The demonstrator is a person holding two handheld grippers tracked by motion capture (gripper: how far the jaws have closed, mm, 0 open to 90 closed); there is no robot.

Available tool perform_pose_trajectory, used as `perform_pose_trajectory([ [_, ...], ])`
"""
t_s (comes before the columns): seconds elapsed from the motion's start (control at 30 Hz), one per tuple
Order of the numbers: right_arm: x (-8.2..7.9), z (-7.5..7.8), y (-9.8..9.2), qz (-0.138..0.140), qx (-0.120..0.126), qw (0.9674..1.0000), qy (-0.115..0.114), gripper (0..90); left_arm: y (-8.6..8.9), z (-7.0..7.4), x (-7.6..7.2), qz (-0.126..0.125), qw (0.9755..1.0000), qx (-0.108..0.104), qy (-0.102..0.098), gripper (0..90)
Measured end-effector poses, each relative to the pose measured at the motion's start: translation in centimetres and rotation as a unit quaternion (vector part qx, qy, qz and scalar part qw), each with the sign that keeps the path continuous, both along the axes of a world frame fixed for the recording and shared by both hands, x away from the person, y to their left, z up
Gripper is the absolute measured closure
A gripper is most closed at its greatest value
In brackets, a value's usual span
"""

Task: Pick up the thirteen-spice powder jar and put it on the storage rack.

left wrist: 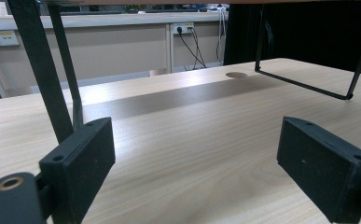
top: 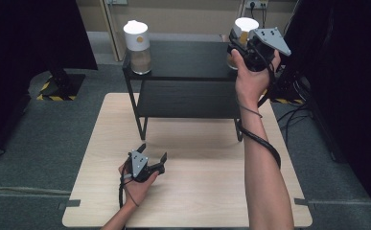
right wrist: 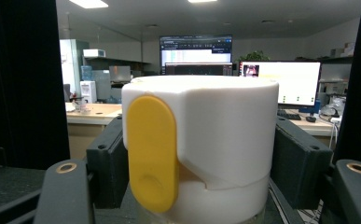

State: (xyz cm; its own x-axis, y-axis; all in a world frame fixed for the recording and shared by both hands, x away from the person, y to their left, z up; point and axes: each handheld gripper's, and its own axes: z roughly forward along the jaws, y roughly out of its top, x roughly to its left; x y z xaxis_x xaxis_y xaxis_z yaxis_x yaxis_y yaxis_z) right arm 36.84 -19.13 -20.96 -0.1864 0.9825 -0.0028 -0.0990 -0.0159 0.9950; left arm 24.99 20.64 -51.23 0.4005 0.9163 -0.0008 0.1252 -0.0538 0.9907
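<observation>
White plastic with a yellow tab is sitting between the pads of the right gripper [right wrist: 201, 186]: its jaws are clamping the lid of a jar [right wrist: 199, 140] from both sides, as tight as the lid lets them. In the high view that jar [top: 243, 28] is at the right end of the top of a black shelf rack [top: 183, 60], just ahead of the right gripper [top: 243, 48]. Whether its base is resting on the shelf or is lifted clear cannot be told.

The step in hand looks like taking or setting the jar at the rack's right end. The next move probably calls for a steady, upright carry, since the grip is on the lid alone and the body below is hanging free of the pads.

The right forearm is reaching long and nearly straight across the table [top: 197, 201], the hand wrapping the gripper body with the grey plate uppermost. The left gripper [top: 153, 154] is lying low beside the table's near edge, its jaws spread wide with nothing between them, pointing toward the rack legs. A second jar [top: 137, 45] is standing well apart, at the rack's far-left end.
</observation>
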Motion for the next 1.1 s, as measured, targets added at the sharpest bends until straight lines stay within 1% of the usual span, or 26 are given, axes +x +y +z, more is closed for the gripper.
perform_pose_trajectory([
  [0.17, 0.4, 0.0, 0.0, 0.0, 0.003, 1.0, 0.003, 30.9, -0.1, 0.0, 0.0, 0.0, 1.0, 0.002, -0.002, 11.2],
  [0.57, 1.6, -0.1, 0.1, -0.005, -0.005, 0.9999, 0.015, 30.8, 0.0, 0.0, 0.0, -0.002, 1.0, 0.001, -0.001, 11.2],
  [0.8, 1.8, -0.2, 0.1, -0.004, -0.006, 0.9998, 0.018, 30.8, 0.0, 0.0, 0.0, -0.002, 1.0, 0.001, -0.001, 11.2],
  [1.1, 1.8, -0.3, 0.0, -0.001, -0.006, 0.9998, 0.017, 30.6, 0.0, 0.0, 0.0, -0.002, 1.0, 0.002, -0.002, 11.2],
])
